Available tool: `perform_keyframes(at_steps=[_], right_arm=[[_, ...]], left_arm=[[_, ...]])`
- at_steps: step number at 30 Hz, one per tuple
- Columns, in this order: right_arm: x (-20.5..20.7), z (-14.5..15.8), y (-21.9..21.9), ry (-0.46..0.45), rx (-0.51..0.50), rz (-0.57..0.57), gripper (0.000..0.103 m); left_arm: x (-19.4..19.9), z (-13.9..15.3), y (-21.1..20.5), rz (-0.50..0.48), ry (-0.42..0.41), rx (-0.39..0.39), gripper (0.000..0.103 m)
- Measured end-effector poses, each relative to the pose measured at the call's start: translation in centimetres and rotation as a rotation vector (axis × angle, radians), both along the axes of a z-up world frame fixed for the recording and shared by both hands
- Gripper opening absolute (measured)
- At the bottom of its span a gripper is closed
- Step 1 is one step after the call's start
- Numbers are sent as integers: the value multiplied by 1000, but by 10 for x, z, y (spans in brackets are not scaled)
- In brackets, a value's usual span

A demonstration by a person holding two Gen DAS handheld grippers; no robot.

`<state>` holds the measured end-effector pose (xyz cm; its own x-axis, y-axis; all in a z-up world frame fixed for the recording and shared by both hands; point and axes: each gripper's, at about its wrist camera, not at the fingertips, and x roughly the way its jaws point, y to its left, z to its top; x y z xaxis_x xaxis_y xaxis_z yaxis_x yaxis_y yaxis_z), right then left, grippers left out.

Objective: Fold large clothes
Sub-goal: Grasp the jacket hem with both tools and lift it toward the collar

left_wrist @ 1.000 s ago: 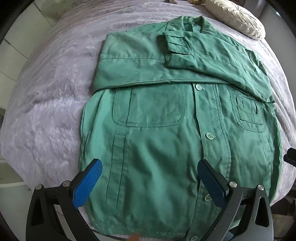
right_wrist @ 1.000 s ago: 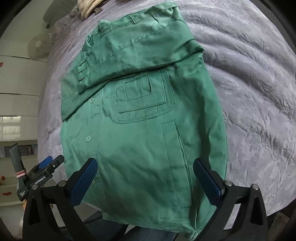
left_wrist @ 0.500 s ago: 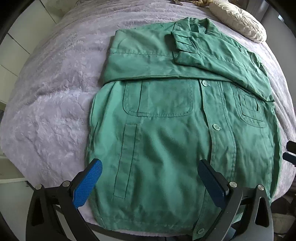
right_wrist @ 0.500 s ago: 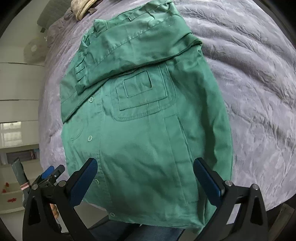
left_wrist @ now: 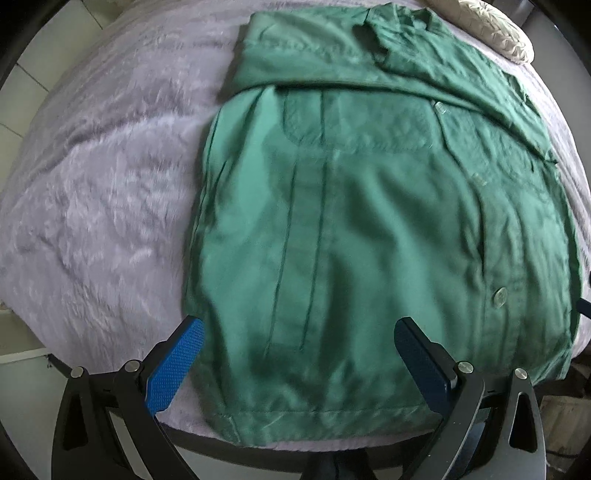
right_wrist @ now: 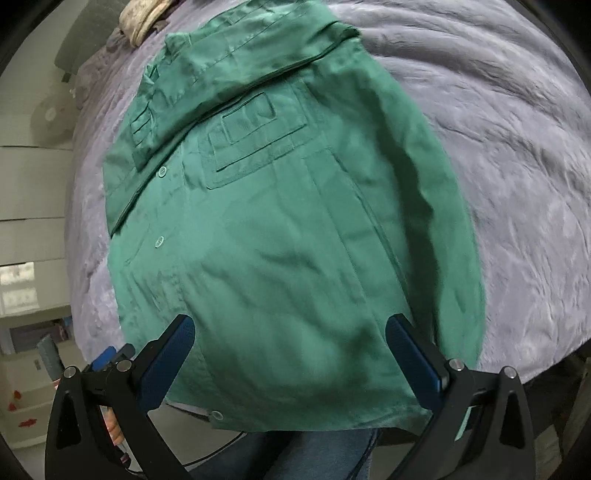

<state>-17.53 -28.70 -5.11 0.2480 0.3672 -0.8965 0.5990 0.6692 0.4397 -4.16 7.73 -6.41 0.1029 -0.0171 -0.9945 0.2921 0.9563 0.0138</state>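
Note:
A green button-up jacket (left_wrist: pixel 369 221) lies front up on a lilac bedspread (left_wrist: pixel 92 184), both sleeves folded across its chest. Its hem hangs at the bed's near edge. My left gripper (left_wrist: pixel 299 354) is open and empty, its blue pads over the hem's left part. In the right wrist view the jacket (right_wrist: pixel 280 240) fills the middle. My right gripper (right_wrist: pixel 291 354) is open and empty over the hem's right part. The left gripper's tip shows at that view's lower left (right_wrist: pixel 110 356).
A cream cushion (left_wrist: pixel 495 29) lies at the head of the bed, also in the right wrist view (right_wrist: pixel 144 18). The bedspread (right_wrist: pixel 498 166) spreads wide on both sides of the jacket. White drawers (right_wrist: pixel 26 221) stand left of the bed. The person's jeans (right_wrist: pixel 295 458) show below the hem.
Both grippers have come closer to the jacket's hem; the jacket looks larger in both views. The left view has shifted leftward along the hem. Jaws stay open.

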Motion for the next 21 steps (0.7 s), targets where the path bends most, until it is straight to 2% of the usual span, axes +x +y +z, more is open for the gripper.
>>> perform_keyframes(at_steps=[6, 11, 14, 18, 21], right_arm=[[-32, 14, -17, -52, -64, -106, 103], [-61, 10, -38, -46, -117, -179, 103], [-78, -4, -47, -18, -106, -219, 103], [-100, -18, -48, 11, -100, -259, 103], [-116, -33, -43, 14, -23, -290, 103]], left_arm=[[-12, -4, 34, 13, -17, -35, 103], [-13, -21, 60, 32, 41, -72, 103], [-16, -30, 68, 43, 68, -81, 103], [-28, -37, 67, -2, 75, -81, 103], [-38, -44, 61, -30, 99, -100, 103]])
